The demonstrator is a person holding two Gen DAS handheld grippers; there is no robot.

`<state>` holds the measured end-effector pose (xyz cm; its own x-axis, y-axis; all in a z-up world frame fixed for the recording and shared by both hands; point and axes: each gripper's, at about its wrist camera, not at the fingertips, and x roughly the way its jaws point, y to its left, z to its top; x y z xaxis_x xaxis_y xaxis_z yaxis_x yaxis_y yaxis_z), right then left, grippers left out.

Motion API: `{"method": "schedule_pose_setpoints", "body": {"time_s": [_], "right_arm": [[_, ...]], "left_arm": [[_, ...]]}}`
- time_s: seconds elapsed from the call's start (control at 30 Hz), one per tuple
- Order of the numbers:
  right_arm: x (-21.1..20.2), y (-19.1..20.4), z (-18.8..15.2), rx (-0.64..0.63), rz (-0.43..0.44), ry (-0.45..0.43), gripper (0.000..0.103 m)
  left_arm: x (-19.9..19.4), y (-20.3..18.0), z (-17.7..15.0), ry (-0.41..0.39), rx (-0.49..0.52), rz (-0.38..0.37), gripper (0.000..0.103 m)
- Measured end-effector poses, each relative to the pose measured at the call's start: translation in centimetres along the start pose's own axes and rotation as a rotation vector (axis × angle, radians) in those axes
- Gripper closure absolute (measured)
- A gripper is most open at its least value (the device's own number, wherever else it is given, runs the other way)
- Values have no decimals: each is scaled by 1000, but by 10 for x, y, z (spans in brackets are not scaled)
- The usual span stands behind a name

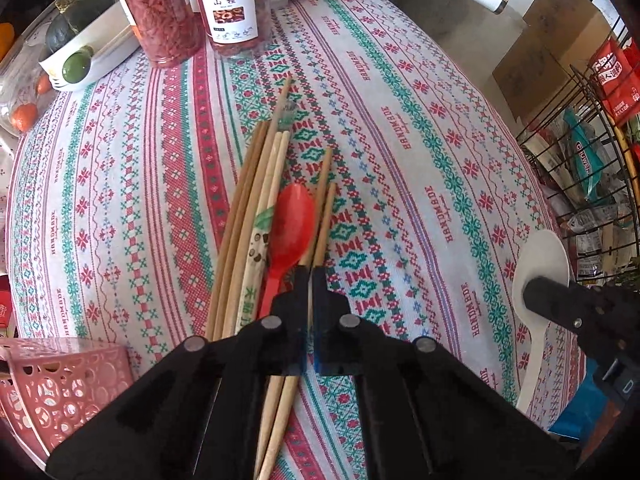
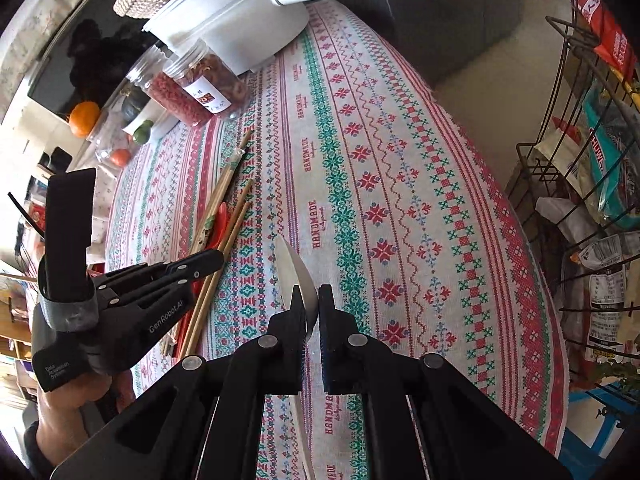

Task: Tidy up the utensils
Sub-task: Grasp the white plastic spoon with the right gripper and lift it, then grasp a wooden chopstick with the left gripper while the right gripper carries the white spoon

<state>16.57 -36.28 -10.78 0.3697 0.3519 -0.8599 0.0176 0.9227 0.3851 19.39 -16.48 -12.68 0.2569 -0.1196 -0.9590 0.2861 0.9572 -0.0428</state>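
Left gripper (image 1: 310,276) pinches one chopstick (image 1: 325,184) of the pile beside the red spoon (image 1: 290,220); right gripper (image 2: 309,300) clamps the white spoon (image 2: 294,270), jaws nearly closed.

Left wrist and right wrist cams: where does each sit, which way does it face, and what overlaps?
Left wrist: on the left tongs, looking along them over chopsticks and a red spoon towards two jars; right tongs show at right, on a white spoon.
Right wrist: on the right tongs, gripping the white spoon, facing a white pot; left tongs and holding hand at left.
Shared: tablecloth, chopsticks, both spoons, jars, wire rack.
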Motion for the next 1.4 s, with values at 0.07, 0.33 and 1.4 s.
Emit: {"method": "schedule_pose_setpoints", "body": {"time_s": [0.07, 0.33, 1.4], "right_arm": [[-1, -2, 0, 3, 4, -1, 98], [-3, -4, 0, 12, 13, -1, 98], [-86, 38, -23, -6, 85, -279, 98]], "left_arm": [[3, 0, 5, 11, 4, 21, 101], [5, 2, 7, 33, 27, 21, 101], [-157, 14, -91, -449, 95, -94, 95]]}}
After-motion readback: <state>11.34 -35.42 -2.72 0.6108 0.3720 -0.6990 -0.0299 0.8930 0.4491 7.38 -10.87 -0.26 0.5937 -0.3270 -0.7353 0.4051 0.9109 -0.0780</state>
